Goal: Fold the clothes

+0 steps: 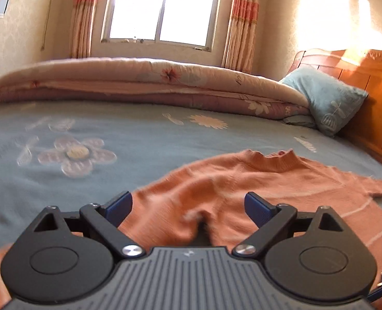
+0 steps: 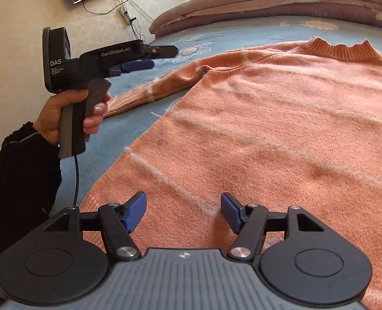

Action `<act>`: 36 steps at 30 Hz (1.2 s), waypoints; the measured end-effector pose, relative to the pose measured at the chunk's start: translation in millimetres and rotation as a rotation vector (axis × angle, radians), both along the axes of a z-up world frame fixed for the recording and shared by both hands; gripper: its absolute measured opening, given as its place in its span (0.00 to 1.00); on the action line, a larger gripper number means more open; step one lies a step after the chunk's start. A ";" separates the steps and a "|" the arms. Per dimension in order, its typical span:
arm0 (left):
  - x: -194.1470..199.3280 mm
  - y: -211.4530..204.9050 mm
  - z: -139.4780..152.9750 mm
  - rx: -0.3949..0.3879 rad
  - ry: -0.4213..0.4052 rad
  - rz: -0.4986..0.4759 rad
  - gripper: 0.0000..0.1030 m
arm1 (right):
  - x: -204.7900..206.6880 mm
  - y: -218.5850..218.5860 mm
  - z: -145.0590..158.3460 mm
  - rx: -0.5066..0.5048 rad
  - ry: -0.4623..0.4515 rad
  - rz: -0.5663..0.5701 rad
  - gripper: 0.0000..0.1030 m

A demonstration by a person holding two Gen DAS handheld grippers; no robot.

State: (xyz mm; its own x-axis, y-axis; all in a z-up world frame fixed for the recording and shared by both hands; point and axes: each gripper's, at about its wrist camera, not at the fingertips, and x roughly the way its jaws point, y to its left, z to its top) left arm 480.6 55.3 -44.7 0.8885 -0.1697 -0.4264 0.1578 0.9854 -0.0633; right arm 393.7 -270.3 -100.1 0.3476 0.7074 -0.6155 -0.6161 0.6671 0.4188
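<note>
Bright daylight blows out the window [image 1: 162, 10]; sun patch glares upper right; left view motion-blurred, edges fisheye-bent.

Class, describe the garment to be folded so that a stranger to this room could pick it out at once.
Start at the bed with the pale blue flowered sheet, below the window. On its near half lies an orange knit sweater, spread flat, ribbed collar pointing toward the rolled quilt. Thin pale fuzzy stripes cross it, and it is the only orange fabric on the bed.
</note>
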 end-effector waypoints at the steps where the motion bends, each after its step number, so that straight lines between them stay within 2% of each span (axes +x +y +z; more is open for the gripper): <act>1: 13.3 9.9 1.9 0.034 0.028 0.007 0.85 | 2.2 -4.8 -2.0 0.025 0.017 -0.004 0.66; 2: 26.5 19.8 3.9 0.069 0.055 0.013 0.72 | 4.1 -8.4 -3.4 0.048 0.033 -0.009 0.66; 3: 39.9 29.8 5.7 0.102 0.083 0.019 0.62 | 5.9 -11.7 -4.8 0.070 0.049 -0.013 0.66; 4: 54.7 40.1 1.9 0.100 0.143 0.011 0.40 | 7.1 -13.7 -5.8 0.085 0.060 -0.015 0.66; 5: 67.3 48.3 -4.0 0.101 0.193 -0.017 0.35 | 7.2 -14.1 -6.2 0.089 0.060 -0.011 0.66; 9: 94.5 62.5 -30.7 0.213 0.296 -0.098 0.35 | 2.8 -7.6 -4.8 0.054 0.017 0.020 0.69; 12: 99.6 70.6 -38.0 0.195 0.334 -0.186 0.38 | -2.1 -3.4 -4.5 0.037 -0.023 0.051 0.75; 15: 102.9 75.8 -45.7 0.193 0.365 -0.241 0.43 | -3.3 -3.0 -5.1 0.041 -0.033 0.063 0.78; 16: 104.1 79.9 -47.2 0.173 0.369 -0.240 0.46 | -3.0 -3.6 -5.3 0.044 -0.032 0.066 0.78; 19: 110.3 88.5 -48.7 0.097 0.399 -0.239 0.46 | -1.2 -6.8 -6.8 0.065 -0.025 0.066 0.78; 21: 109.9 85.0 -47.8 0.093 0.415 -0.222 0.44 | -0.1 -8.1 -7.4 0.076 -0.018 0.063 0.78; 27: 99.6 57.0 -41.4 0.243 0.439 -0.229 0.39 | -1.4 -6.9 -6.8 0.068 -0.028 0.068 0.78; 30: 94.6 42.0 -38.1 0.324 0.437 -0.211 0.29 | -2.6 -5.2 -6.3 0.056 -0.039 0.072 0.78; 32: 90.1 30.5 -37.2 0.397 0.430 -0.184 0.16 | -3.1 -3.7 -6.2 0.048 -0.047 0.074 0.78; 36: 81.6 10.3 -34.3 0.531 0.393 -0.139 0.10 | -2.9 -3.5 -6.3 0.046 -0.048 0.074 0.78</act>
